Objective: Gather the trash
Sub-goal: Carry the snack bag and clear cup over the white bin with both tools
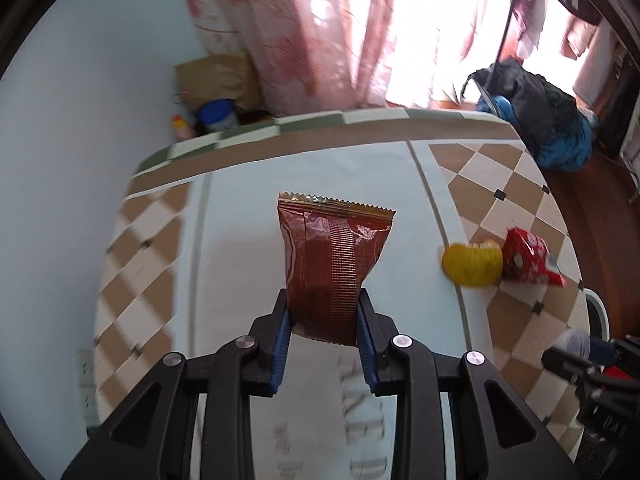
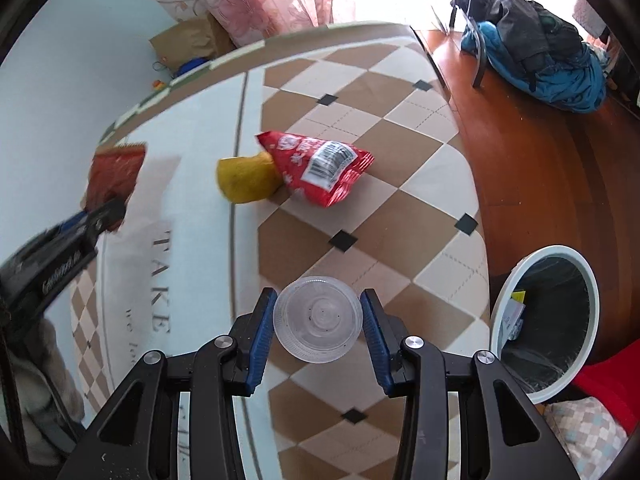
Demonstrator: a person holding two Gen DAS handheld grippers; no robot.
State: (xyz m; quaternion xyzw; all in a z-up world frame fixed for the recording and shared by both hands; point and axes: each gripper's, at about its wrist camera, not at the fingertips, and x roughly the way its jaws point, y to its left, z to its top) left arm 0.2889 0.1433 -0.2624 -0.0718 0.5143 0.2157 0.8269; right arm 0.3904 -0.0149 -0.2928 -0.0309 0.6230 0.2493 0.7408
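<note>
In the left wrist view, a brown snack wrapper (image 1: 332,268) is held in the middle of the frame by the left gripper (image 1: 325,312). The blue pads (image 1: 282,344) are pressed on both sides of the wrapper's lower end, so the gripper is closed on it. The wrapper is lifted off the tablecloth (image 1: 236,248), and its zigzag top edge is pointed toward the top of the frame. A yellow fruit piece (image 1: 472,266) is seen at the right of the frame, lying on the cloth. A red wrapper (image 1: 528,258) is touching it on its right side. A brown paper bag (image 1: 218,80) and a blue-lidded jar (image 1: 218,116) are seen in the upper left, past the table's far edge. Pink curtains (image 1: 320,32) are hung at the top. A pile of dark and blue clothes (image 1: 548,120) is seen in the upper right.

In the right wrist view, a clear plastic cup (image 2: 318,324) is held in the lower middle of the frame by the right gripper (image 2: 318,322). Its round bottom is turned toward the camera. The blue pads (image 2: 262,340) are set against both sides of the cup, so the gripper is closed on it. A white trash bin (image 2: 500,312) with a black bag inside is seen at the lower right, beside the table on the wooden floor (image 2: 540,140). Some paper scraps are already inside it. The yellow fruit piece (image 2: 244,178) and the red wrapper (image 2: 320,168) are seen in the upper middle, touching each other. The left gripper with the brown snack wrapper (image 2: 116,172) is seen at the left edge.
</note>
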